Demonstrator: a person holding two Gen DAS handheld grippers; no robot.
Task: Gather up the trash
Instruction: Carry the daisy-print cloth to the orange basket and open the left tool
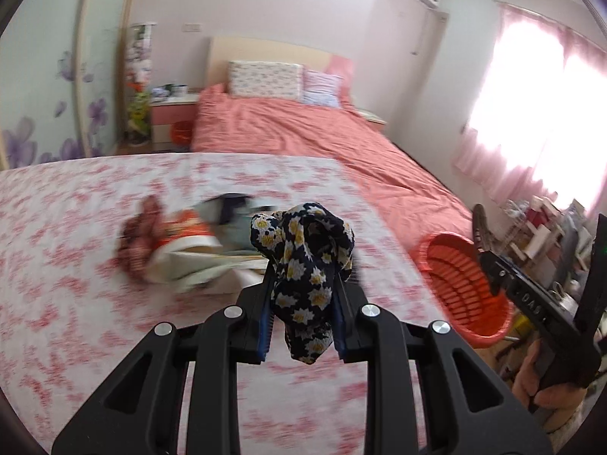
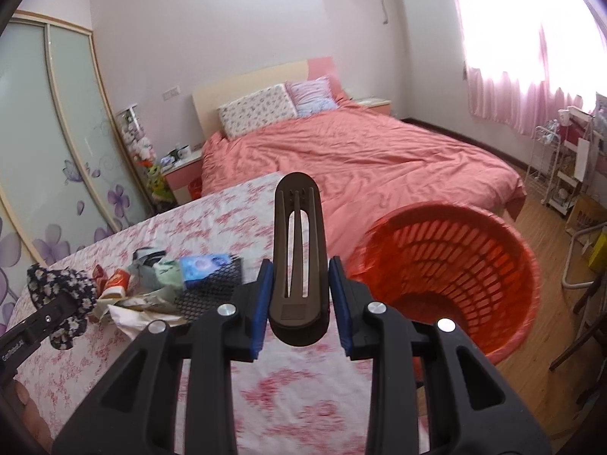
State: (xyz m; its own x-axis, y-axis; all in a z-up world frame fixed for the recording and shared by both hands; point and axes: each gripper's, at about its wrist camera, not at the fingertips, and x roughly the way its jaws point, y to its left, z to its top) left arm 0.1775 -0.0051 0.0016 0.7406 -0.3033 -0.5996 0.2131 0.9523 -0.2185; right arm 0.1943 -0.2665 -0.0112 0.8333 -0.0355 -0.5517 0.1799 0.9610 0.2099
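My left gripper (image 1: 307, 276) is shut on a bunched dark cloth with yellow-white flowers (image 1: 307, 261), held above the table. In the right wrist view that cloth (image 2: 57, 288) shows at the far left. My right gripper (image 2: 301, 265) is shut on a long brown plastic piece with slots (image 2: 299, 235), which stands upright between the blue pads (image 2: 261, 295). A pile of wrappers, paper and a black mesh sheet (image 2: 159, 292) lies on the table, blurred in the left wrist view (image 1: 182, 250). A red-orange slatted basket (image 2: 455, 265) stands off the table's right edge (image 1: 459, 284).
The table wears a white cloth with pink flowers (image 2: 296, 390). Behind it is a bed with a salmon cover (image 2: 360, 159). A flower-printed wardrobe (image 2: 57, 132) stands at left, and shelves and boxes (image 2: 569, 174) at far right on the wooden floor.
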